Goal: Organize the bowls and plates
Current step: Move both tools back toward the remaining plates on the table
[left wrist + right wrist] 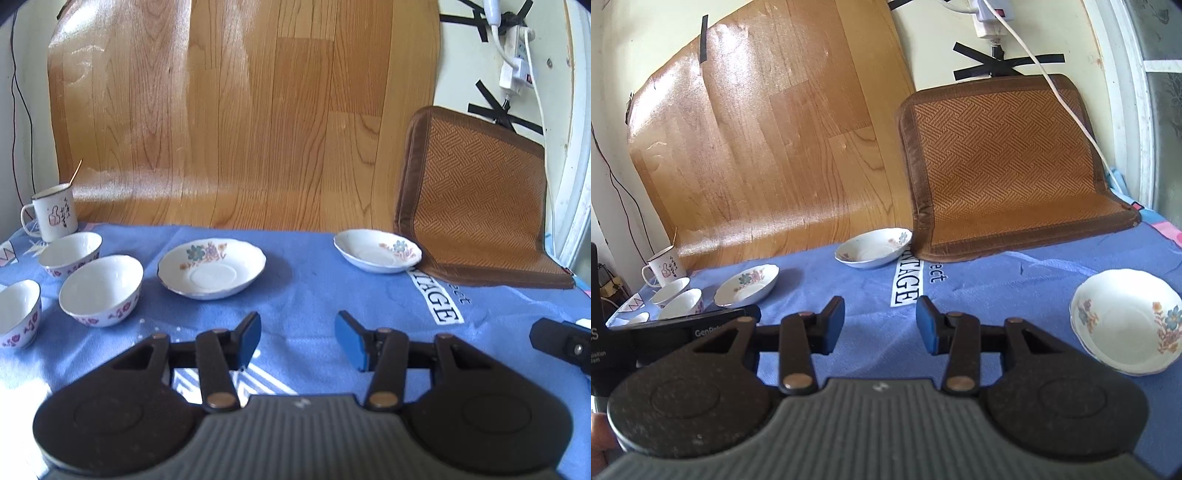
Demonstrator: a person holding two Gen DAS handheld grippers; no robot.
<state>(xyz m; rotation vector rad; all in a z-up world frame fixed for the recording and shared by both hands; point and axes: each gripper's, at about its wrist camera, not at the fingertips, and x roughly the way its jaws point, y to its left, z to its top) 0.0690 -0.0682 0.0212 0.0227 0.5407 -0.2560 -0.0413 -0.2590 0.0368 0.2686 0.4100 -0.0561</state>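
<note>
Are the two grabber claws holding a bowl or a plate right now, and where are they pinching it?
No. The left gripper and the right gripper are both open, with only the blue cloth showing between their fingers. Nothing is held.

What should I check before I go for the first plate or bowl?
1. Left gripper open and holding nothing: ok.
2. Right gripper open and holding nothing: ok.
3. Path from the left gripper to the nearest plate: ok, only bare blue cloth between them.
4. Three bowls upright and separate: ok, though the two rear ones sit close; whether they touch, cannot tell.
5. Plates at right in the right wrist view: looks like a stack of two; exact count, cannot tell.
6. Far plate clear of the woven mat: cannot tell, its rim sits right at the mat's edge.
</note>
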